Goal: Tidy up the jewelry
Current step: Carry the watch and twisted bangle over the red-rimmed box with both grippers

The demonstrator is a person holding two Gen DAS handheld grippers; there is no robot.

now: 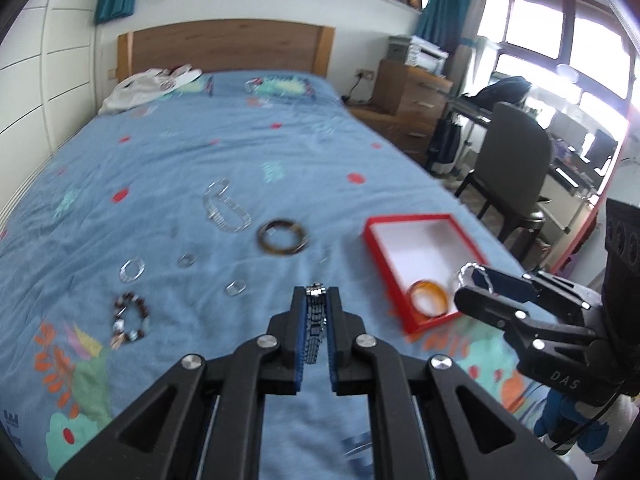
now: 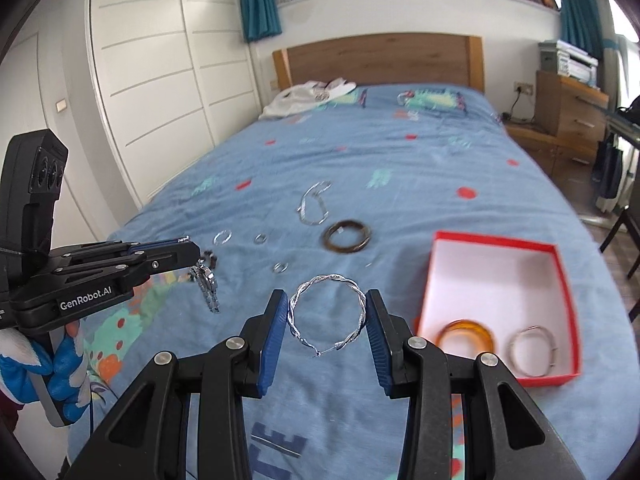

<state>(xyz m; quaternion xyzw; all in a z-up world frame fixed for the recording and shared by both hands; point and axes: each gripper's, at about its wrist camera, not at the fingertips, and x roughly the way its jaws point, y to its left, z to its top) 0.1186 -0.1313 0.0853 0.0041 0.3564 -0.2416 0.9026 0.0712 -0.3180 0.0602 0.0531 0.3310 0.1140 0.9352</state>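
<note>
- Jewelry is carried in both grippers: left gripper (image 1: 316, 300) clamped nearly shut on a metal watch (image 1: 315, 330); right gripper (image 2: 327, 316), part open, pinching a twisted silver bangle (image 2: 326, 312).
- Both should be lowered inside the red box (image 2: 560, 300), clear of the amber bangle (image 2: 466, 334), before release.

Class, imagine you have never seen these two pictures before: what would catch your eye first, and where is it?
First, the twisted silver bangle held off the bed between the right gripper's blue pads, and the metal watch pinched in the left gripper. Next, the red box at the right of the blue bedspread, holding an orange bangle and a silver one.
</note>
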